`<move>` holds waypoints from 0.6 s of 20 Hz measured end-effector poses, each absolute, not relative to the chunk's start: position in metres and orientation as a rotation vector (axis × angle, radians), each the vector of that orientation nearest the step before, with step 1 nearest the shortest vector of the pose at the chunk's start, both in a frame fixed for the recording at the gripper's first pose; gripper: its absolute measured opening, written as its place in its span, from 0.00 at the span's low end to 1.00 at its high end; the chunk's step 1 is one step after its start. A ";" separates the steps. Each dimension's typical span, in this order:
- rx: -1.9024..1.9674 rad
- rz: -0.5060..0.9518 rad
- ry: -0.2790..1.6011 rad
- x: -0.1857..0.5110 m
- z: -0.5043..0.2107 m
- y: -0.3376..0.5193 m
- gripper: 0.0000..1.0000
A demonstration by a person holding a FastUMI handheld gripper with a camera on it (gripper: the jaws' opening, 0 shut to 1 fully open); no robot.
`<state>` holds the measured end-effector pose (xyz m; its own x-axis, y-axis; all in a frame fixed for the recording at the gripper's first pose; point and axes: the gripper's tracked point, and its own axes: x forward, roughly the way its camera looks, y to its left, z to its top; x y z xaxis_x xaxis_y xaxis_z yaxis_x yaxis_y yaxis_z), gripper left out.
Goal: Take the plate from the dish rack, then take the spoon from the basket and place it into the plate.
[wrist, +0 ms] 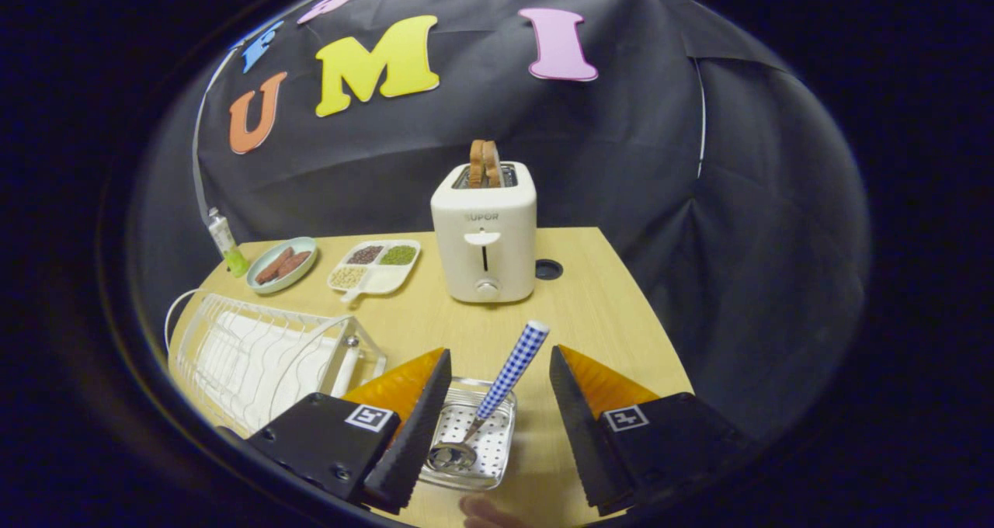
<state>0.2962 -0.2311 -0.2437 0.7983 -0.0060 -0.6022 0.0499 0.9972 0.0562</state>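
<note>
Gripper view: claw (501, 392) spread wide, holding nothing.
Spoon (497, 392) (checked handle) leans in basket (497, 450) between the fingers; dish rack (256, 349) beside, toaster (484, 237) beyond, on counter (598, 318).

The table (590, 310) looks like pale wood laminate, smooth and matt. The dish rack (256, 349) at near left is thin white-coated wire. The basket (474, 442) seems clear glossy plastic with a perforated floor; the spoon (489, 404) in it has a shiny metal bowl and a checked handle. The far toaster (484, 237) is smooth cream plastic with a soft sheen. The wall (637, 155) is matt, creased black cloth.
</note>
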 end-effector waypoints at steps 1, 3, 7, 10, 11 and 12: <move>0.074 -0.015 0.655 0.298 -0.247 -0.228 0.81; 0.061 -0.011 0.646 0.305 -0.247 -0.225 0.71; 0.034 0.018 0.657 0.313 -0.251 -0.217 0.45; 0.046 0.068 0.643 0.314 -0.248 -0.208 0.28; 0.040 0.079 0.641 0.314 -0.246 -0.205 0.24; 0.026 0.084 0.642 0.314 -0.246 -0.203 0.22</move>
